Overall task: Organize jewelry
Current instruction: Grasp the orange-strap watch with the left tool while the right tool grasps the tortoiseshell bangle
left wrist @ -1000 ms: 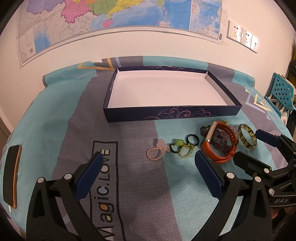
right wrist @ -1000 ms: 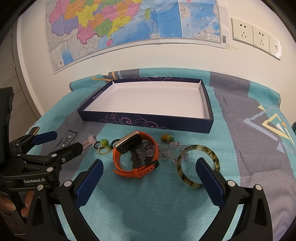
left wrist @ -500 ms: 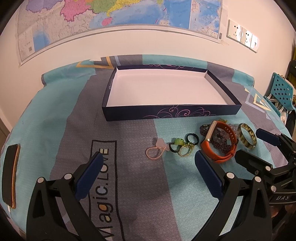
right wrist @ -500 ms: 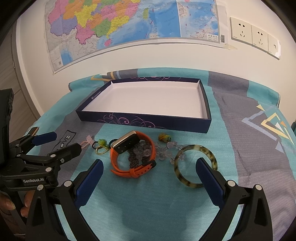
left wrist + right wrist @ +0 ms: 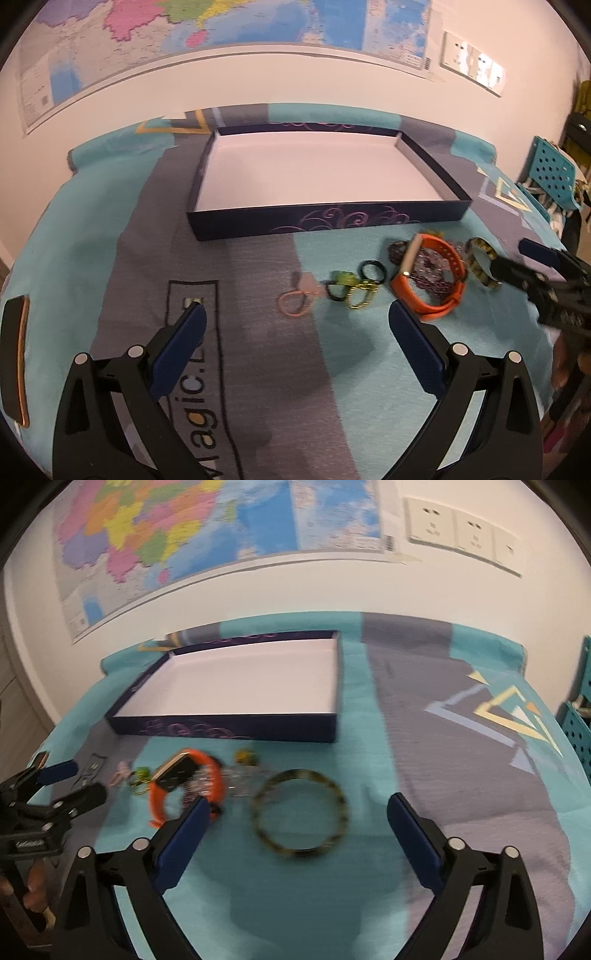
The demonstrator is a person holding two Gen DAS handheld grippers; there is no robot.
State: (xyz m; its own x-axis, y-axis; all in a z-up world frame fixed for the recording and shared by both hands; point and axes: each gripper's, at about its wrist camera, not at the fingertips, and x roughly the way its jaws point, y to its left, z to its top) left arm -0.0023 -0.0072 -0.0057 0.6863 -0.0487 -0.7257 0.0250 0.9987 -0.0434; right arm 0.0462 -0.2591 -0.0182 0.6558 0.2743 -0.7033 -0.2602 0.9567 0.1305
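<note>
A dark blue tray (image 5: pixel 325 220) (image 5: pixel 229 733) with a white floor stands empty on the cloth. In front of it lie an orange watch (image 5: pixel 428 275) (image 5: pixel 184 779), a tortoiseshell bangle (image 5: pixel 300 814) (image 5: pixel 480 266), a pink bead bracelet (image 5: pixel 295 301), small green and black rings (image 5: pixel 351 284) and clear beads (image 5: pixel 240 781). My left gripper (image 5: pixel 295 341) is open and empty, near the pink bracelet. My right gripper (image 5: pixel 295 829) is open, its fingers on either side of the bangle and just short of it.
A teal and grey cloth (image 5: pixel 258 369) covers the table. A dark phone with an orange edge (image 5: pixel 14 354) lies at the far left. A wall with a map (image 5: pixel 184 528) and sockets (image 5: pixel 461 528) is behind. A teal perforated chair (image 5: pixel 550 177) stands at right.
My right gripper has moved right and forward, so the bangle now sits between its fingers instead of the watch. My left gripper has shifted slightly left. The jewelry has not moved.
</note>
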